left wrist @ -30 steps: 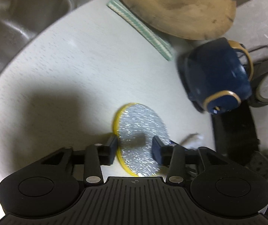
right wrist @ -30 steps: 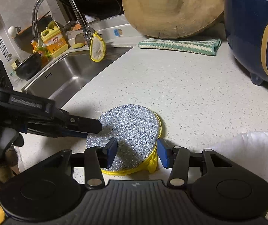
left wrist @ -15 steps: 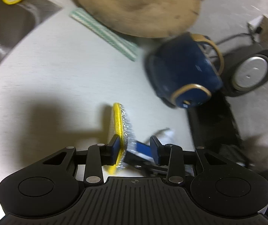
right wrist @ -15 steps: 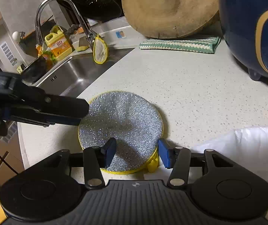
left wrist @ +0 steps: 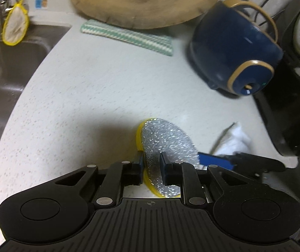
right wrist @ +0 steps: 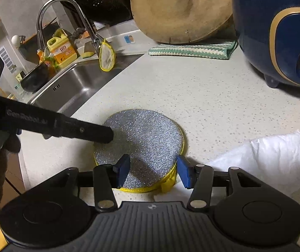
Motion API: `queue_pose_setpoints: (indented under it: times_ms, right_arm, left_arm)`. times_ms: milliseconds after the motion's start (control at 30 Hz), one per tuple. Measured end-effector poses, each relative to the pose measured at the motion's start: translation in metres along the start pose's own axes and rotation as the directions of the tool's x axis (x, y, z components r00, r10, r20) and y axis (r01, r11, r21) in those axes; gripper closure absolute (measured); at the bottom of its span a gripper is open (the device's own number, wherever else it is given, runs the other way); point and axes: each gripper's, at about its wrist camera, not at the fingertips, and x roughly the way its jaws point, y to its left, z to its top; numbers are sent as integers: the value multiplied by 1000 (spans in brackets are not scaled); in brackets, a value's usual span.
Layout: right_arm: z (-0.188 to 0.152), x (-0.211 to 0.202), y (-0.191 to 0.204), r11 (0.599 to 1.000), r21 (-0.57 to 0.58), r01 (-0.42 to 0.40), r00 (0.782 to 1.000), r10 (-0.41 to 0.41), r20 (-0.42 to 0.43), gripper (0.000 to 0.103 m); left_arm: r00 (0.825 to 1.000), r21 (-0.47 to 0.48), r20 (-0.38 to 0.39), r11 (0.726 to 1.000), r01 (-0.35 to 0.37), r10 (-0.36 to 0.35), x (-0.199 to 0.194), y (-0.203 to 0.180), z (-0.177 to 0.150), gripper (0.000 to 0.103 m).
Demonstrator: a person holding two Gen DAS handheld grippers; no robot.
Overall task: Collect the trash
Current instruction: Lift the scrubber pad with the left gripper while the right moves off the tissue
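Nothing looks binned yet; the left tool (left wrist: 151, 164) is closing its jaws on the scrubber (left wrist: 166, 147) edge, the pad tilted up between them; the right tool (right wrist: 153, 172) hangs half open over the scrubber, gripping nothing; white tissue (right wrist: 276, 157) lies on the surface (right wrist: 192, 96) just right of it

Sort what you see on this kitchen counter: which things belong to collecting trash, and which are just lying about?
Job:
- left gripper, closing on the round scrub pad
- crumpled white bag

Lying about:
- blue rice cooker
- wooden board
- striped cloth
- detergent bottle
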Motion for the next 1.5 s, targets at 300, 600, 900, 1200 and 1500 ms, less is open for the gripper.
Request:
queue_pose_setpoints:
  times_ms: [300, 600, 900, 1200, 1500]
  right_arm:
    - [-1, -3, 8, 1000, -4, -9, 1000, 9, 0, 53]
    - [7, -3, 27, 999, -22, -36, 999, 37, 32, 51]
    - [1, 2, 42, 995, -73, -67, 997, 69, 28, 51]
    - [-7, -47, 25, 956, -153, 251, 957, -221, 188, 15]
    - [-14, -44, -38, 944, 4, 329, 938, -328, 114, 14]
  left_arm:
    - [990, -2, 129, 999, 51, -51, -26, 6, -5, 91]
    - [979, 6, 159, 992, 129, -129, -53, -1, 3, 90]
    - [987, 84, 161, 996, 12, -25, -32, -11, 0, 91]
    - [983, 58, 179, 998, 32, -42, -29, -2, -9, 92]
    - [976, 39, 210, 998, 44, -51, -38, 3, -13, 92]
